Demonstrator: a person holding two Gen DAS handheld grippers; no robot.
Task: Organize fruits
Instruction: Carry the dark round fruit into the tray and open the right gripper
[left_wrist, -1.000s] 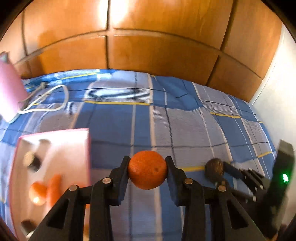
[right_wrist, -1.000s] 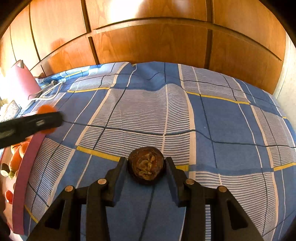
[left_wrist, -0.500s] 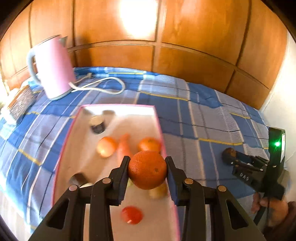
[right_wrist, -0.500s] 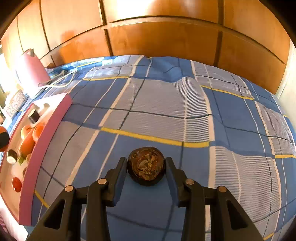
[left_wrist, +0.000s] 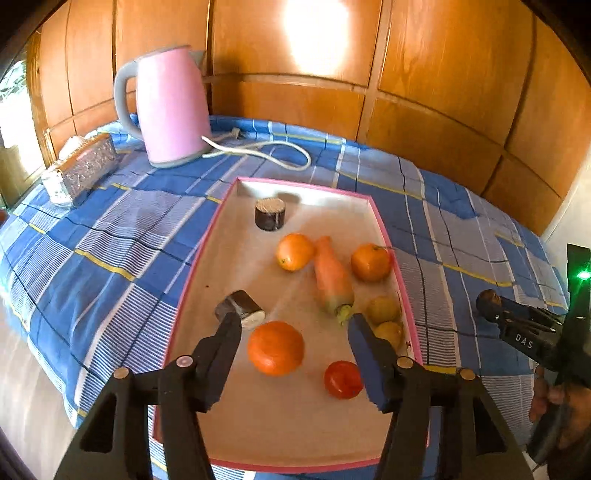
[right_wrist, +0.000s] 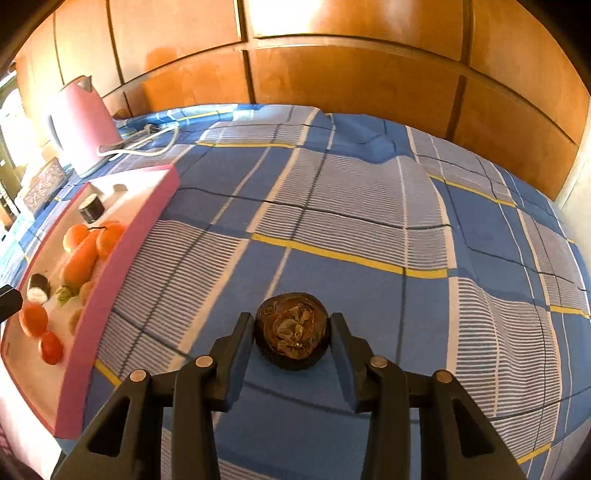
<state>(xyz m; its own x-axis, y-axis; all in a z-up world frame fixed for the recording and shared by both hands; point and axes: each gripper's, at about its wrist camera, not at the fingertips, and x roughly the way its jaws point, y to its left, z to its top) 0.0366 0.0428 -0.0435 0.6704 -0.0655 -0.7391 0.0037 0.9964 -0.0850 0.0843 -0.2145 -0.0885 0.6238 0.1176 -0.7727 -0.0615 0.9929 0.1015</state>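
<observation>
While its jaws are opening, the left hand-held gripper hangs over the pink-rimmed tray, and the orange shows between its two fingers with a clear gap on each side, so neither pad presses on it; whether the fruit already rests on the tray's pale floor cannot be told. Just to the right of that orange lies a small red tomato, and beyond it two yellowish fruits sit against the tray's right wall. Farther in, a carrot lies lengthwise between two smaller orange fruits, and two dark cylindrical pieces occupy the tray, one near the left finger and one toward the far end. The right hand-held gripper is clenched on a dark brown round fruit, both pads pressed against its sides, above the blue checked bedsheet and well apart from the tray, which shows at the left edge of its view. Behind the tray a pink kettle stands upright on the bed with its white cord looping across the sheet, and a foil-wrapped block lies to its left, in front of the wooden panelled wall
</observation>
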